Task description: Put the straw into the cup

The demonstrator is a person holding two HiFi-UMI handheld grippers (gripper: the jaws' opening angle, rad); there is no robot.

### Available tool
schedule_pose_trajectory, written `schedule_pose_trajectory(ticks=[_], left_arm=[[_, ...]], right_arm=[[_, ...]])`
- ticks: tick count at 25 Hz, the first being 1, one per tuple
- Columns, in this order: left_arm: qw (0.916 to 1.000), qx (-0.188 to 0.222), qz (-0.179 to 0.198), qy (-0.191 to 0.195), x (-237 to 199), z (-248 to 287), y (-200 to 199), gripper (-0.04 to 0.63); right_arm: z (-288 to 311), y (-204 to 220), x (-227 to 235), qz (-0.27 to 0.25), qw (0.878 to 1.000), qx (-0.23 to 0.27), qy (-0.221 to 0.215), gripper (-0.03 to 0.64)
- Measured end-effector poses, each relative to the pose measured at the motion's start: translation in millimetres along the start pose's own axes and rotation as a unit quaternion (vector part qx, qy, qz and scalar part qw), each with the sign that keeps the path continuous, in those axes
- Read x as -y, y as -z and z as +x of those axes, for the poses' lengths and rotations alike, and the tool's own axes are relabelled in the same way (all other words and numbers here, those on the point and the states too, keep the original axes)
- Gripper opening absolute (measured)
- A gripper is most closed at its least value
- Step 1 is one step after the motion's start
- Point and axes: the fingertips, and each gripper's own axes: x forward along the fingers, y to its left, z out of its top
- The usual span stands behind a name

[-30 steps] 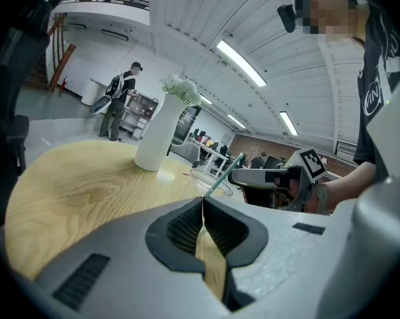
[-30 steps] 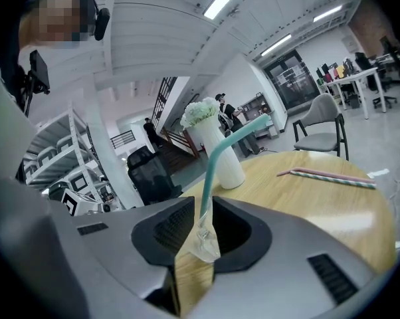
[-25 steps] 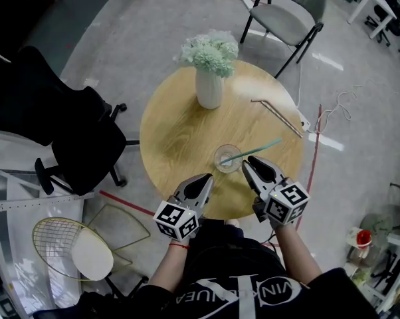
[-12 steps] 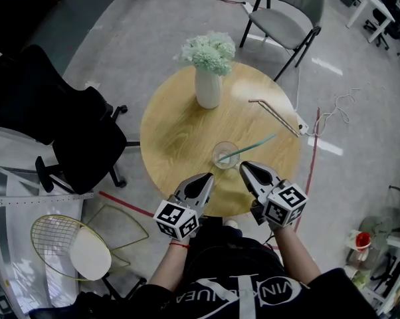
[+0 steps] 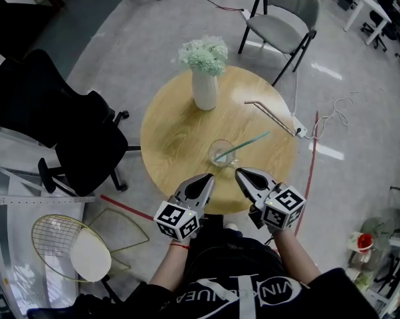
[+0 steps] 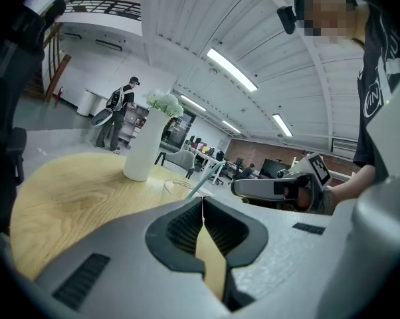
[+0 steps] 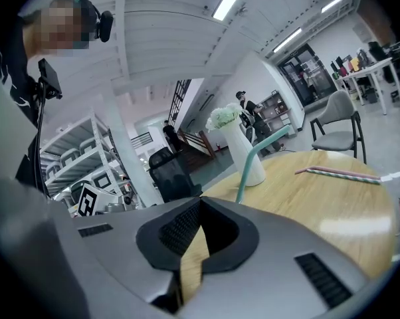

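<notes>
- The left gripper, grey with a marker cube at its back, is over the near edge of the round wooden table. In the left gripper view its jaws are pressed together with nothing between them.
- The right gripper is just beside it, also at the table's near edge. Its jaws are likewise closed tip to tip and hold nothing.
- Just beyond the two sets of tips, apart from both, stands the clear glass cup, upright on the table.
- The teal straw is in the cup: its lower end rests inside, and it leans over the rim, rising toward the right and far side.
- Farther right, near the table's edge, a few thin loose straws lie flat on the wood, well apart from the cup.
- Toward the far side of the table stands a tall white vase filled with pale green flowers.
- On the floor to the left is a black office chair; beyond the table is a grey chair with black legs.
</notes>
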Motion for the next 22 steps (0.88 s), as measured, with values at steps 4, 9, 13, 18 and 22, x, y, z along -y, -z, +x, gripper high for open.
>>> schedule_pose_trajectory(ticks=[4, 9, 13, 18, 22], left_arm=[[1.0000, 0.005, 0.005, -0.002, 9.0, -3.7, -1.3, 0.012], [0.9999, 0.010, 0.012, -0.006, 19.1, -8.8, -1.3, 0.012], [0.9996, 0.009, 0.024, -0.013, 28.1, -11.7, 0.9, 0.012], [0.9994, 0.012, 0.027, -0.017, 38.6, -16.4, 4.1, 0.012], [0.9992, 0.014, 0.029, -0.026, 45.6, -22.8, 7.1, 0.012]], right_arm=[[-7.8, 1.3, -7.2, -0.006, 1.000, -0.001, -0.006, 0.003], [-15.2, 5.2, -16.2, -0.022, 1.000, -0.006, -0.009, 0.003], [-21.3, 8.9, -24.6, -0.031, 0.999, -0.009, -0.009, 0.003], [-30.7, 11.5, -32.0, -0.039, 0.999, -0.007, -0.012, 0.003], [-40.3, 14.5, -38.0, -0.043, 0.999, -0.006, -0.014, 0.003]])
